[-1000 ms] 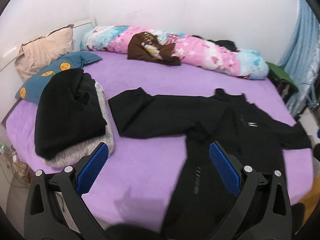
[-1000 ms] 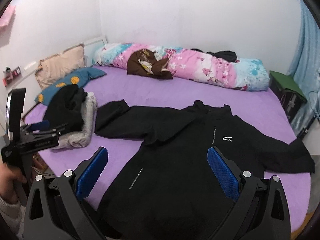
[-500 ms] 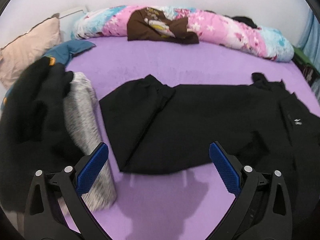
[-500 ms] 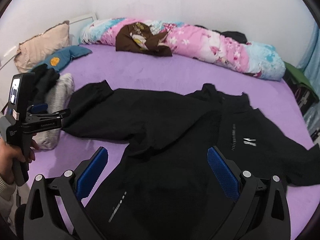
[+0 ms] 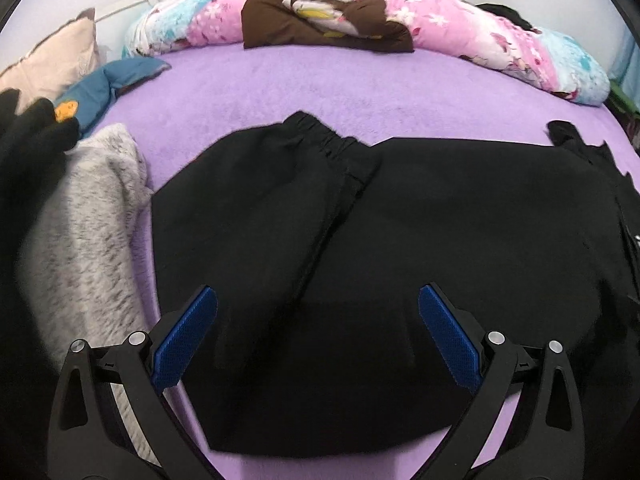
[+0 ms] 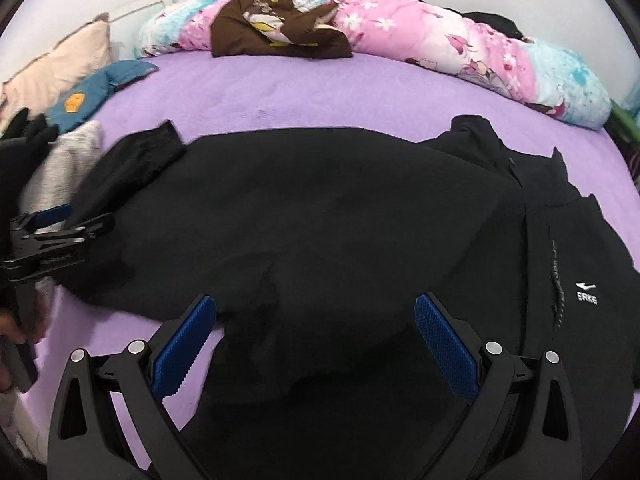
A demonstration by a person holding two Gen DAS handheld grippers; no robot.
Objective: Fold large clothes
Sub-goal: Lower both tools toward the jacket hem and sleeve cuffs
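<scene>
A black jacket (image 6: 340, 220) with a white chest logo (image 6: 587, 294) lies spread flat on the purple bed (image 6: 300, 92). Its left sleeve (image 5: 280, 216) stretches toward the clothes pile, cuff folded back. My left gripper (image 5: 318, 332) hovers open just above that sleeve, nothing between its blue pads. My right gripper (image 6: 316, 332) hangs open over the jacket's body near the armpit. In the right wrist view the left gripper (image 6: 60, 236) shows at the far left, held by a hand.
A pile of folded clothes, grey fleece (image 5: 80, 232) under a black item (image 5: 24, 152), sits left of the sleeve. A rolled floral duvet (image 5: 460, 28) with a brown garment (image 5: 320, 16) lines the far wall. Pillows (image 5: 52, 60) lie at the back left.
Both grippers have dropped and moved forward toward the jacket, which now fills each view. The left one has closed in on the left sleeve. Both stay open.
</scene>
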